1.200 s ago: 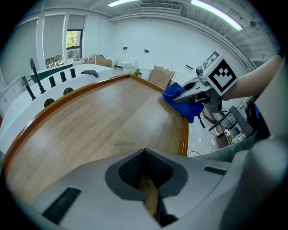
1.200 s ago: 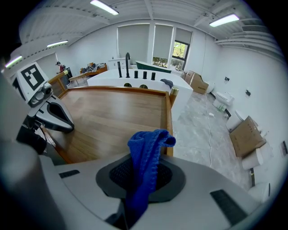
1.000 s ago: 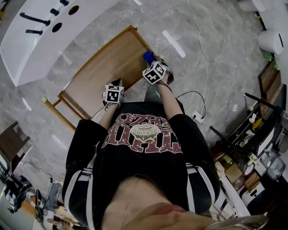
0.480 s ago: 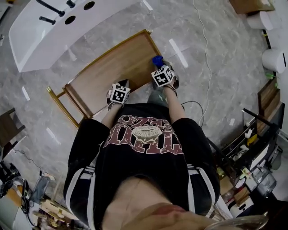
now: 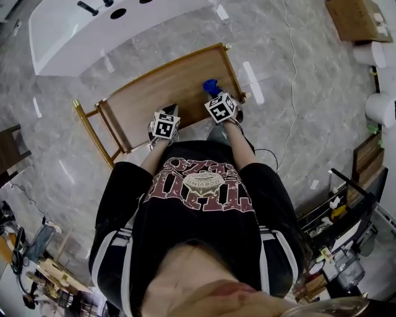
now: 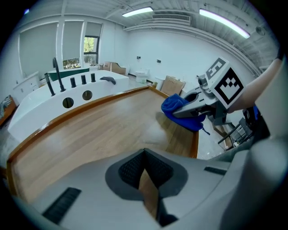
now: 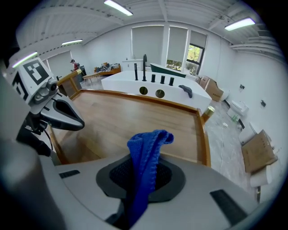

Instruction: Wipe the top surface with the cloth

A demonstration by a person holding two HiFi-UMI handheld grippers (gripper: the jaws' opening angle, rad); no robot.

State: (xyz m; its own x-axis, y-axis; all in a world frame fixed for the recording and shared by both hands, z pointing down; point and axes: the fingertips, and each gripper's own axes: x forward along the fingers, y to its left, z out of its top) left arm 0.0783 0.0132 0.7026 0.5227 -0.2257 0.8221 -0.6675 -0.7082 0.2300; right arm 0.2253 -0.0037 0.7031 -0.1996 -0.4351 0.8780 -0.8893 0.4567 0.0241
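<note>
The wooden table top (image 5: 161, 83) with a raised golden rim fills the upper middle of the head view. My right gripper (image 5: 214, 93) is shut on a blue cloth (image 5: 210, 86) over the top's near right part. In the right gripper view the cloth (image 7: 145, 152) stands bunched between the shut jaws, above the wood (image 7: 126, 121). My left gripper (image 5: 170, 111) hovers at the near edge, left of the right one. Its jaws (image 6: 145, 155) are shut with nothing in them. The left gripper view shows the cloth (image 6: 176, 107) held low over the top, but I cannot tell whether it touches.
A white bathtub (image 5: 93, 28) with black fittings lies beyond the table's far side. A cardboard box (image 5: 356, 18), white fixtures (image 5: 378, 108) and a thin cable (image 5: 291, 62) are on the marble floor to the right. Shelving (image 5: 346, 204) crowds the lower right.
The head view has swung, so the table sits more to the right. The right gripper has carried the cloth from the top's right edge a little inward. The left gripper keeps to the near edge.
</note>
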